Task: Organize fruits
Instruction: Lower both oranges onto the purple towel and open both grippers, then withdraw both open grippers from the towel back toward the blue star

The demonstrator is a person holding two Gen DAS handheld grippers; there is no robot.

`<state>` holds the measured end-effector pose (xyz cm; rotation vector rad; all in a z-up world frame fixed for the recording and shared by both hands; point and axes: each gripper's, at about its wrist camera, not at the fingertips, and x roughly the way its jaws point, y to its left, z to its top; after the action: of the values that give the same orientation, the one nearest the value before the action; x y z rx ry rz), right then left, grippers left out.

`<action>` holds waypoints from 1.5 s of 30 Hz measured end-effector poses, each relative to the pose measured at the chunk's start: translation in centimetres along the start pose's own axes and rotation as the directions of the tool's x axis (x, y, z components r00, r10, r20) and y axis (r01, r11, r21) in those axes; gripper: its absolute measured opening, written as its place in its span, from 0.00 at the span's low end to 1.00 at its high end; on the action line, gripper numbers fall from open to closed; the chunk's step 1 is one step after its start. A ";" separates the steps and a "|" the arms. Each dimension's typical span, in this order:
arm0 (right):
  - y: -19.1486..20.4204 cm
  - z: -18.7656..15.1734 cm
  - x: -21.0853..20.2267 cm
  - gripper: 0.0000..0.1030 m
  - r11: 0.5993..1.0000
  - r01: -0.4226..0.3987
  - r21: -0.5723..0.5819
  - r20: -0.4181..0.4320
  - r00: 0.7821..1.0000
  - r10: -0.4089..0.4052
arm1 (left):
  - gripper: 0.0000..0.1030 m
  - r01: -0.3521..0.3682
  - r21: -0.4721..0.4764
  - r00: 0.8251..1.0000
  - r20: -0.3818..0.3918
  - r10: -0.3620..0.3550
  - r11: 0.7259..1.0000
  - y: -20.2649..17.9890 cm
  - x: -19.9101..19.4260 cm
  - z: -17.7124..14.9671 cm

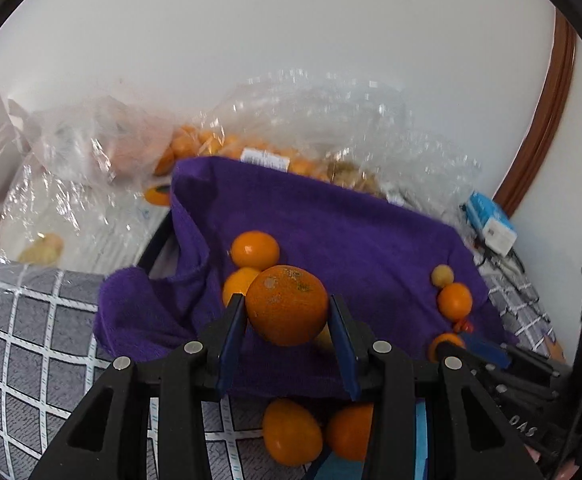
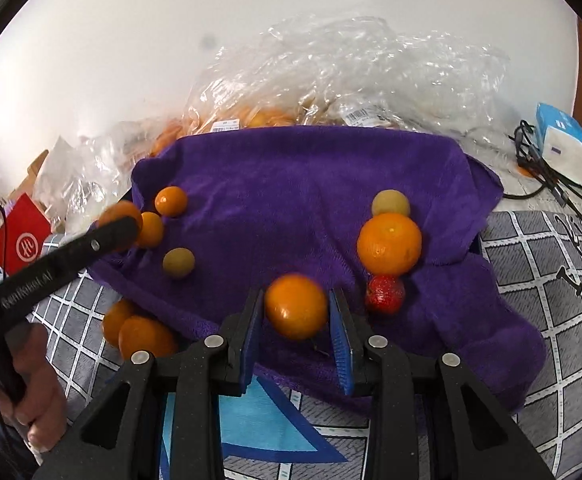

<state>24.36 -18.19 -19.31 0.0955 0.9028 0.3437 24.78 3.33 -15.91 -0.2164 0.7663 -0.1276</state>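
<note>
Left wrist view: speckled orange point(image 1: 287, 305), round, blotchy rind.

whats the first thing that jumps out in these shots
A purple towel draped over a box fills the middle, dotted with small oranges and one red strawberry. Each tool has an orange between its fingers: the left tool a big speckled one, the right tool a smaller one.

This looks like a room in a home. The surface point(image 2: 551, 300) is covered with a grey cloth of white grid lines, set against a plain white wall point(image 2: 251, 20). Crumpled clear shop bags point(image 2: 351, 72) with barcode labels hold fruit at the far side. A tissue pack point(image 2: 567, 148) and tangled black cables point(image 2: 539, 168) lie far right, beside a brown wooden frame point(image 1: 547, 120).
</note>
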 end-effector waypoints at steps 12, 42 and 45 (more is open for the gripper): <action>-0.4 -1.6 -3.1 0.49 1.000 0.028 0.013 0.058 0.998 -0.029 | 0.38 -0.003 -0.004 1.000 -0.016 0.003 1.000 -0.1 1.1 -0.4; 2.1 -4.8 -11.3 0.53 0.944 0.323 -0.061 0.163 0.937 -0.310 | 0.54 -0.019 0.058 0.987 0.159 0.010 0.998 0.8 -8.7 -0.8; 3.2 -4.8 -11.8 0.53 0.948 0.311 -0.066 0.187 0.937 -0.295 | 0.54 -0.025 0.067 0.992 0.123 0.016 0.997 2.3 -9.4 -2.4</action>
<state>13.07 -19.36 -12.62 -0.1003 0.7119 0.0869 16.44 6.99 -11.80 -0.1497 0.6408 -0.1200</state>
